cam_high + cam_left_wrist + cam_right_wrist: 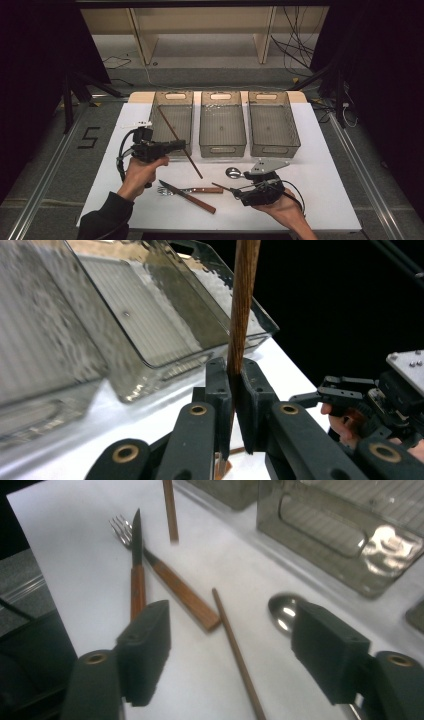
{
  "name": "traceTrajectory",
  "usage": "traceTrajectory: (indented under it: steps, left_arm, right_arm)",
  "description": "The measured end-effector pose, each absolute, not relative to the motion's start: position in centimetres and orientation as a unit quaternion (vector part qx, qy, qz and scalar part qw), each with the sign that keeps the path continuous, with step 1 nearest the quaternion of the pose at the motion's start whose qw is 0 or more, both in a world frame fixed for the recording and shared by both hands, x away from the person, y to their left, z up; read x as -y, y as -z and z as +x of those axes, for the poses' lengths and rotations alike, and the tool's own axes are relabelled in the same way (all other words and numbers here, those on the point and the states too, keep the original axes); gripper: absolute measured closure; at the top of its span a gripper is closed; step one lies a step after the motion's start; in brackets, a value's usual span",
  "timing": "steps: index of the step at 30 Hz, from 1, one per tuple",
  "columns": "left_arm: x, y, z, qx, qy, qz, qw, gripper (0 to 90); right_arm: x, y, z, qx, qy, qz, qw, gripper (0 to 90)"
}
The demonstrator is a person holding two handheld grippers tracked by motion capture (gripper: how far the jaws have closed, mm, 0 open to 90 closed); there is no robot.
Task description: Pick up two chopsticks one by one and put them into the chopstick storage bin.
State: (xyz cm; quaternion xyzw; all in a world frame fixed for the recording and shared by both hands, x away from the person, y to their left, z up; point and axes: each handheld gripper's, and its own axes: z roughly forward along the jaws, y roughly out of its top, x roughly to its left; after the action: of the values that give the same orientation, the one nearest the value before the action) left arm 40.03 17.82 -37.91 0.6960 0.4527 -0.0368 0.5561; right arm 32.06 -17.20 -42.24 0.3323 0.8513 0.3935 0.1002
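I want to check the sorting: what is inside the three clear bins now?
In the high view, the middle bin and right bin look empty. Over the left bin slants a chopstick, clamped by the left gripper; its far tip seems inside, but contact is unclear.

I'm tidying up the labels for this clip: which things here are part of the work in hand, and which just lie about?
In hand:
left gripper
held chopstick
left bin
right gripper
second chopstick

Lying about:
knife
fork
spoon
middle bin
right bin
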Motion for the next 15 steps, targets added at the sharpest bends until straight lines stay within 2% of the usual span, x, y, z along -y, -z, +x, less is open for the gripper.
traceTrajectory:
  steps: [15]
  left_arm:
    - [-20.8, 33.5, 43.5, -0.464, -0.012, 0.704, 0.538, 83.9]
  right_arm:
    - [18.3, 42.6, 31.6, -0.843, -0.401, 0.348, 0.094, 25.9]
